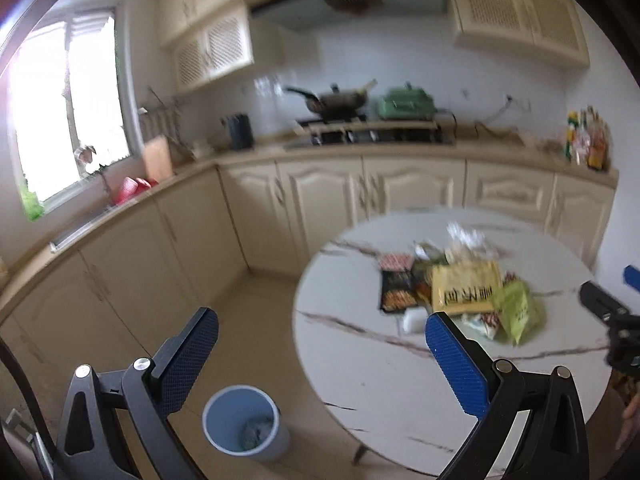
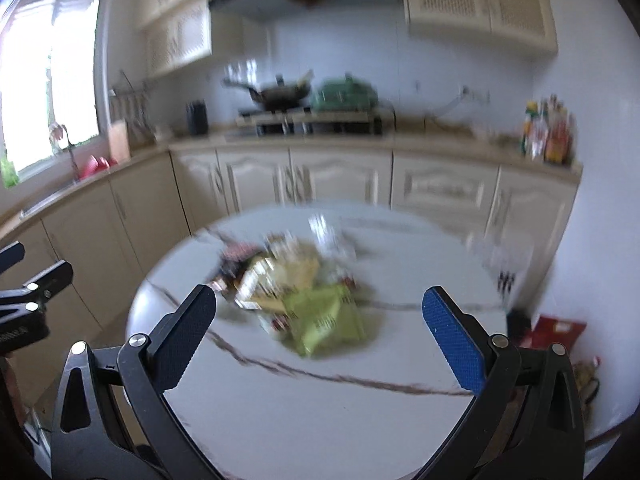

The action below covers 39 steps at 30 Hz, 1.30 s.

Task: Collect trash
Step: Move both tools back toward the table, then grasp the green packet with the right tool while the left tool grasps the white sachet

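A heap of snack wrappers (image 1: 460,284) lies on the round white marble table (image 1: 360,360): a yellow bag (image 1: 466,286), a green bag (image 1: 518,312), a dark packet (image 1: 396,294). My left gripper (image 1: 320,322) hangs open and empty over the table's left edge, short of the heap. A pale blue bin (image 1: 242,424) stands on the floor below it, some crumpled trash inside. In the blurred right wrist view my right gripper (image 2: 318,300) is open above the table (image 2: 320,400), the green bag (image 2: 324,322) just beyond its fingertips.
Cream cabinets (image 1: 328,196) and a counter run along the left and back walls, with a stove and wok (image 1: 340,104), bottles (image 1: 588,140) at the right end. Red and yellow bags (image 2: 560,332) lie on the floor right of the table.
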{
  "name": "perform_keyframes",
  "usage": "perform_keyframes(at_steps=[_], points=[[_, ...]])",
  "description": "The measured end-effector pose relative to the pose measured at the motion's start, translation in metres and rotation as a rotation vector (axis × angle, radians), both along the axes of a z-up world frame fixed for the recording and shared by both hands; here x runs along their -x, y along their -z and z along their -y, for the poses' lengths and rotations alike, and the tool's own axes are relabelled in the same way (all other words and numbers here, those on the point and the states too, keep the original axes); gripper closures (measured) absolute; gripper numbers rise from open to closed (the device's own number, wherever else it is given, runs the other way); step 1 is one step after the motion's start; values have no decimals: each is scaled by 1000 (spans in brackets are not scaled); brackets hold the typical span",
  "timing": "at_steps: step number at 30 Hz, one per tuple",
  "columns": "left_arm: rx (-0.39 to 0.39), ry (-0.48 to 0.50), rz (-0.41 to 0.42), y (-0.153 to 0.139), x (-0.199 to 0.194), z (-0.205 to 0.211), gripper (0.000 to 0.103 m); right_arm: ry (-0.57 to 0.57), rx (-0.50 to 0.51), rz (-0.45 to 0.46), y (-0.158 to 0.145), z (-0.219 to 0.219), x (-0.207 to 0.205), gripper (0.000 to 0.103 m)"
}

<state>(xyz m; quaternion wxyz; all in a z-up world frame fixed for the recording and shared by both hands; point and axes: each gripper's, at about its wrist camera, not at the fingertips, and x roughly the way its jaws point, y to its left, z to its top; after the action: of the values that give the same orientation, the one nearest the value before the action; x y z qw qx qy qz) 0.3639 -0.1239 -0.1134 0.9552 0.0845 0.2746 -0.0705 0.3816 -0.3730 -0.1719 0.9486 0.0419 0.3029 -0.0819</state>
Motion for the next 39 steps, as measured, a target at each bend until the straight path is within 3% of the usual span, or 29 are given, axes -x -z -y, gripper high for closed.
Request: perform_keyframes(at_steps=[5,11,17,21,24,26,28,30,31,32,39], points=[[-21,18,-87,15,-45,14,1,-22,-39,-156,55,19,-36,0],[-41,22,-150,28,-76,15,1,-96,-103,-278,100,33,-78,0],[-37,22,-174,36,-102,15,1,-123,-140,-365,117,49,-99,0],[-33,24,-187,42,-109,18,1,-148,-148,-361,117,55,-104,0],[-14,38,-210,47,-112,20,1,-154,-137,-359,116,56,-104,10],[9,54,-233,51,-115,22,1,-166,-142,-345,114,56,-101,27],[44,76,-274,56,-119,23,1,-144,-107,-350,112,56,-99,58],[68,86,-304,60,-123,24,1,-134,-82,-355,112,56,-100,63],[79,97,-312,62,-125,26,1,-139,-95,-351,111,58,-99,79],[85,102,-316,63,-126,27,1,-143,-113,-346,110,60,-97,87],[78,130,-362,77,-146,49,1,-154,-164,-295,106,67,-79,91]])
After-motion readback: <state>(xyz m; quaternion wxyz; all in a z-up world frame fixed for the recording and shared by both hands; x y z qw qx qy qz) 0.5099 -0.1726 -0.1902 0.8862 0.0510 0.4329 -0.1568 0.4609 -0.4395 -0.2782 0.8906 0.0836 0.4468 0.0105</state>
